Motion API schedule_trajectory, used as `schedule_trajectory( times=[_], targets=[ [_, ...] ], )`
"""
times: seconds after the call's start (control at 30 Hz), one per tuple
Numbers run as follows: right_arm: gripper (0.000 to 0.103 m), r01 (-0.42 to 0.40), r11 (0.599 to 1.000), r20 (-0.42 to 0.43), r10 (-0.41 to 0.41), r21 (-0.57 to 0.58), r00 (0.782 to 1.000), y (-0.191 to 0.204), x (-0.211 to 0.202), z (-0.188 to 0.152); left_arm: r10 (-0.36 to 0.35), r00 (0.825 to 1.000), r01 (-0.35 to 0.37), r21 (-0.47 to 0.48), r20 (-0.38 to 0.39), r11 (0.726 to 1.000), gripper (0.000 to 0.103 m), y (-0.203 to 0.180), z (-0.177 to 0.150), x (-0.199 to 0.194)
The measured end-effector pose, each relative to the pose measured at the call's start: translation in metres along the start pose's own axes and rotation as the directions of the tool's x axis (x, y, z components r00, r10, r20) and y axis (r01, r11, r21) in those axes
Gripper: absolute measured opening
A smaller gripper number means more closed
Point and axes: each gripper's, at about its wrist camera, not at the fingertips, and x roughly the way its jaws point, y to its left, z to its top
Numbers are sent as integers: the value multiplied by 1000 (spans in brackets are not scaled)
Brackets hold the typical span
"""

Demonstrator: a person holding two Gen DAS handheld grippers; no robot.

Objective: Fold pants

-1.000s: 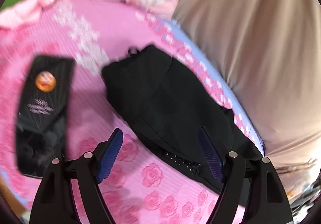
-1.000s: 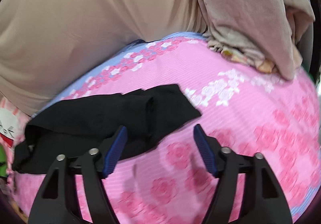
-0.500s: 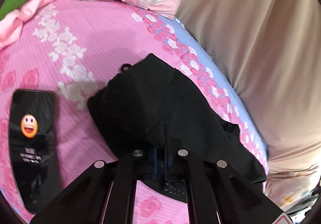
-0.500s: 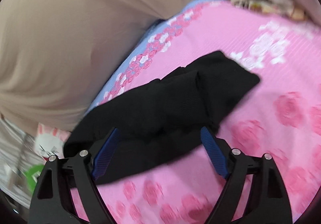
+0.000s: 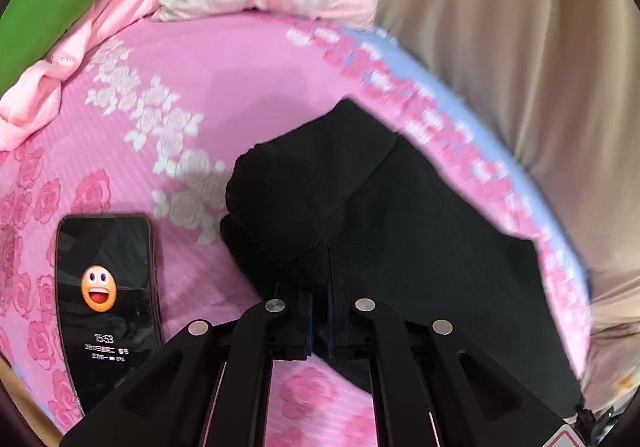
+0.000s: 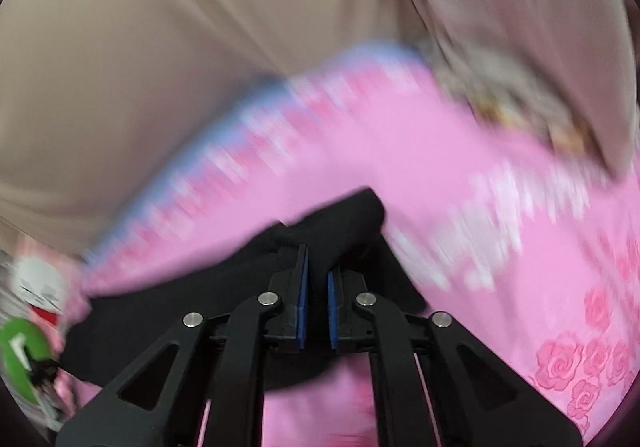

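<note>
Both hand-held grippers closed, phone (image 5: 108, 295) reads 15:53

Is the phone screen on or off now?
On. The phone beside the black pants displays a smiling emoji and a clock.

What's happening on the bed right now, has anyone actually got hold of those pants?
Yes. A person is working two handheld grippers on black pants lying on a pink floral bedsheet. The left gripper is shut on a bunched edge of the fabric, and the right gripper has clamped onto the other end. A phone with a lit screen lies on the sheet beside the pants, apart from them. The right wrist view is blurred.
</note>
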Motion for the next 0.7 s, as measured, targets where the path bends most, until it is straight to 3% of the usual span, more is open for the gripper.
schedule_trajectory(
  times=[0.13,0.17,0.23,0.33,0.4,0.47,0.53,0.6,0.7],
  targets=[
    [22,-35,998,68,31,54,997,-14,-13,-13,24,1000,-24,-10,8,1000,7,3,-4,0],
    [28,-40,997,79,36,60,996,-16,-17,-15,38,999,-38,-9,13,999,9,4,-5,-6],
    [50,-10,998,114,3,63,994,-22,-33,-23,63,998,-62,-14,31,998,14,6,-11,-23],
    [51,14,997,144,-24,72,989,-21,-52,-33,75,994,-76,15,84,997,12,-2,-22,-56],
    [51,0,997,177,-13,72,984,-10,-64,-41,65,989,-76,83,131,994,10,-25,-32,-79],
    [51,-9,1000,204,9,-2,979,18,-73,-48,7,991,-31,174,132,984,15,-59,-43,-89],
    [51,-49,989,187,75,-139,980,71,-68,-52,-54,992,25,245,113,969,27,-88,-53,-87],
    [52,-128,960,124,163,-251,979,123,-53,-61,-108,992,78,344,68,936,27,-126,-72,-72],
    [52,-236,883,-10,254,-406,967,214,-16,-85,-95,995,95,436,-23,895,25,-160,-104,-30]
  ],
)
